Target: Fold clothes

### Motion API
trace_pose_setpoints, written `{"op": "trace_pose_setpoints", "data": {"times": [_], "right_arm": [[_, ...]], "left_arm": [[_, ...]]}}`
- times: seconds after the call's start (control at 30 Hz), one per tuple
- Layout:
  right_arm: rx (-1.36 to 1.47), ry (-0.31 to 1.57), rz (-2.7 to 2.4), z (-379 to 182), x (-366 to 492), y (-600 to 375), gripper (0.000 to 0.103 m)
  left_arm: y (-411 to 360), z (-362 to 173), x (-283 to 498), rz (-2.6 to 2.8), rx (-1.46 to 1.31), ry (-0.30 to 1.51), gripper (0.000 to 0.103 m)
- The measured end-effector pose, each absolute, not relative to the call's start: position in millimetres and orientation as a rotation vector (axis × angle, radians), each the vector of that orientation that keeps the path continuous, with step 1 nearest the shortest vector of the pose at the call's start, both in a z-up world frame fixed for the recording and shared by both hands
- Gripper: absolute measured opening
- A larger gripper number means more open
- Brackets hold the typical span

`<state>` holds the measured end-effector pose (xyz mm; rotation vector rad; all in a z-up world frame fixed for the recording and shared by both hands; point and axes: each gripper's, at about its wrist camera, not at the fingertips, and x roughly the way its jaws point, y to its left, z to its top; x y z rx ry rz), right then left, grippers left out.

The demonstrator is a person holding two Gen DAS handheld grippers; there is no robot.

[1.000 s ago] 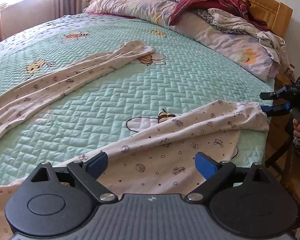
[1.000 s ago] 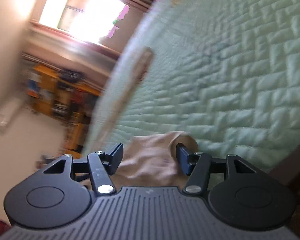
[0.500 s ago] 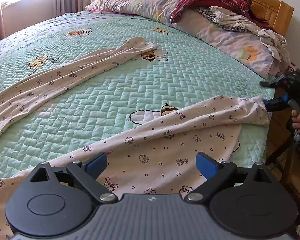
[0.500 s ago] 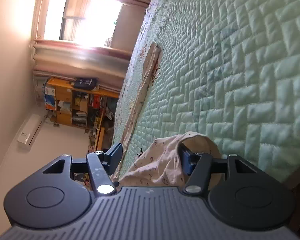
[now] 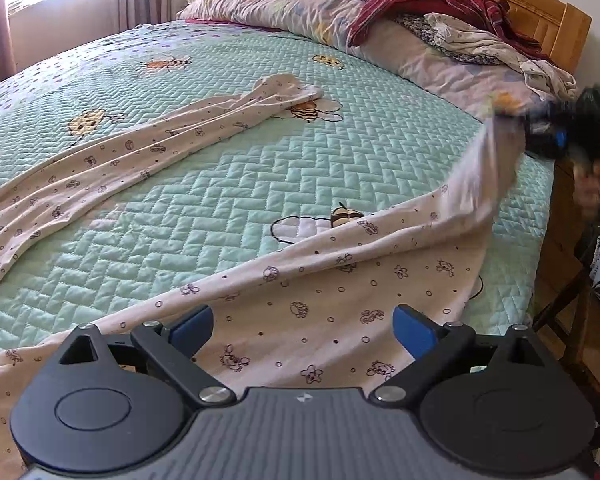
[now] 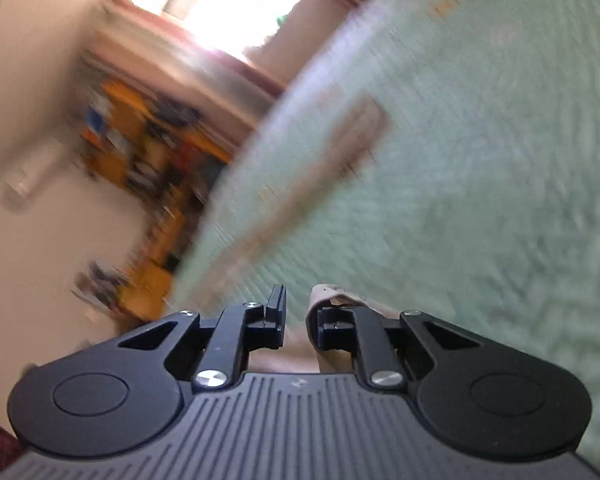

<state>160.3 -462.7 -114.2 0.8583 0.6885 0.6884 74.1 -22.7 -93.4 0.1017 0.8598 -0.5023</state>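
Observation:
Pale pink printed pyjama trousers (image 5: 340, 280) lie spread on the green quilted bed (image 5: 220, 184), the far leg (image 5: 160, 148) stretched toward the left. My left gripper (image 5: 302, 320) hovers open just above the waist end, nothing between its blue pads. At the bed's right edge my right gripper (image 5: 556, 136), blurred, has the near leg's hem raised off the quilt. In the right wrist view its jaws (image 6: 299, 306) are closing, with the hem cloth (image 6: 328, 292) between them and draped over the right finger.
Pillows (image 5: 300, 8) and a heap of other clothes (image 5: 440, 4) lie against the wooden headboard (image 5: 540, 4). A wooden chair (image 5: 572, 320) stands by the bed's right side. A person's hand (image 5: 592, 196) is behind the right gripper. An orange shelf unit (image 6: 140, 140) stands across the room.
The right gripper's jaws have narrowed on the near leg's hem and it has risen, pulling that hem up off the bed. The left gripper has stayed open over the waist.

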Motion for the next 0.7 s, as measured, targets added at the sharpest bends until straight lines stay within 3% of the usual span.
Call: {"op": "trace_pose_setpoints", "data": {"times": [0.07,0.47,0.57,0.63,0.7], "right_arm": [[0.922,0.627,0.681,-113.5,174.2,-472.3,0.016],[1.181,0.687,0.532,-176.0,188.0,-500.8,0.014],[1.216,0.747,0.590,-182.1,184.9,-500.2,0.023],[1.171,0.748,0.619,-177.2,184.1,-496.9,0.049],[1.060,0.779,0.608,-168.0,185.4,-491.0,0.050]], "left_arm": [[-18.8,-92.7,74.0,-0.495,0.098,0.858,0.097],[-2.8,-98.3,86.1,-0.460,0.059,0.858,0.098],[-8.7,-99.6,88.3,-0.469,0.051,0.859,0.098],[-16.6,-100.7,87.5,-0.485,0.059,0.862,0.098],[-36.4,-99.9,82.2,-0.525,0.130,0.836,0.098]]}}
